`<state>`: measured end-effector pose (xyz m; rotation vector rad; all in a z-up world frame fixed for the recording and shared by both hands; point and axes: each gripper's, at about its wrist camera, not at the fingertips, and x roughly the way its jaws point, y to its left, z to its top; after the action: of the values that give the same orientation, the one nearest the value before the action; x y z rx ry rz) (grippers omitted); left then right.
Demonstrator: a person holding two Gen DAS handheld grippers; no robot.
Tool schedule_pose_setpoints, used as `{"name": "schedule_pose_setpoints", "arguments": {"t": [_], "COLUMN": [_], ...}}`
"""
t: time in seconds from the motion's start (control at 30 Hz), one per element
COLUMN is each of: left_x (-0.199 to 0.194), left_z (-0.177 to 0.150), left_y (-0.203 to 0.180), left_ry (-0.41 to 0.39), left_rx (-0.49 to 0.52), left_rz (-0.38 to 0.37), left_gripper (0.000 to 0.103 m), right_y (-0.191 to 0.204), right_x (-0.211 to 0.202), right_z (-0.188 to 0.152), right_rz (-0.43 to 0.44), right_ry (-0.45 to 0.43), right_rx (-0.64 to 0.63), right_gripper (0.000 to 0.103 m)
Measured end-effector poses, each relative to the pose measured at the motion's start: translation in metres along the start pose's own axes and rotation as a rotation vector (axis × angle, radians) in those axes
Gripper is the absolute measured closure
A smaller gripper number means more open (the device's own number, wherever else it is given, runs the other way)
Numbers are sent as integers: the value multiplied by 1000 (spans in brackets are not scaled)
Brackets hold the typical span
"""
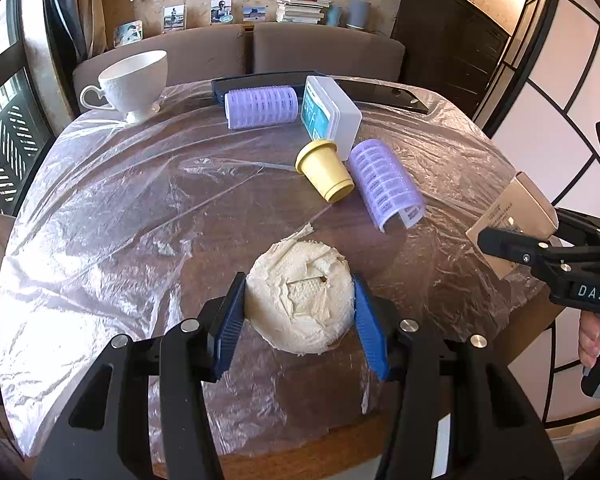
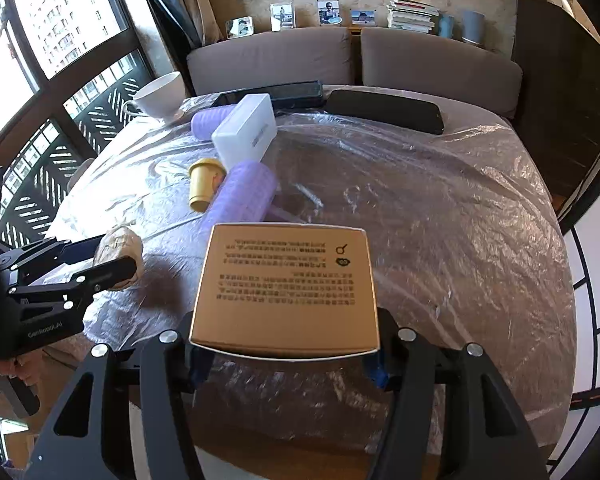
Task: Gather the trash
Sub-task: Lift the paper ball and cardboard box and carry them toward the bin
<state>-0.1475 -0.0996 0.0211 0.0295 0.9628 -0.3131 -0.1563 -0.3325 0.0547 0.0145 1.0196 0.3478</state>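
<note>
Holding the crumpled paper wad point(image 1: 300, 300) between its blue pads, my left gripper point(image 1: 298, 316) is closed partway around it, low in the centre of the left wrist frame, over the plastic-covered bench point(image 1: 112, 216). My right gripper point(image 2: 286, 364) clamps the tan carton point(image 2: 286, 288) by its near end, long axis running away from me; its printed text is upside down and too small for me to read. The left gripper's body reads "GenRobot.AI", the right's "DAS". Beyond the wad, toward the upper right, lie a yellow cup point(image 1: 326, 170) on its side and two purple rolls point(image 1: 386, 188), nearer my left gripper, I judge. The white box point(image 1: 332, 114) has a teal label I cannot read.
</note>
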Motion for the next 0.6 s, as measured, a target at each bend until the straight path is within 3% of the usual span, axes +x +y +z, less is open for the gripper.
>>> {"name": "schedule_pose_setpoints", "arguments": {"t": [0.6], "left_x": [-16], "left_z": [-18], "left_y": [-4], "left_ry": [17], "left_rx": [10], "left_rz": [-7], "left_gripper": [50], "right_y": [7], "right_x": [-24], "right_z": [-26], "right_rz": [39], "right_ry": [28], "right_rx": [-31], "right_gripper": [45]}}
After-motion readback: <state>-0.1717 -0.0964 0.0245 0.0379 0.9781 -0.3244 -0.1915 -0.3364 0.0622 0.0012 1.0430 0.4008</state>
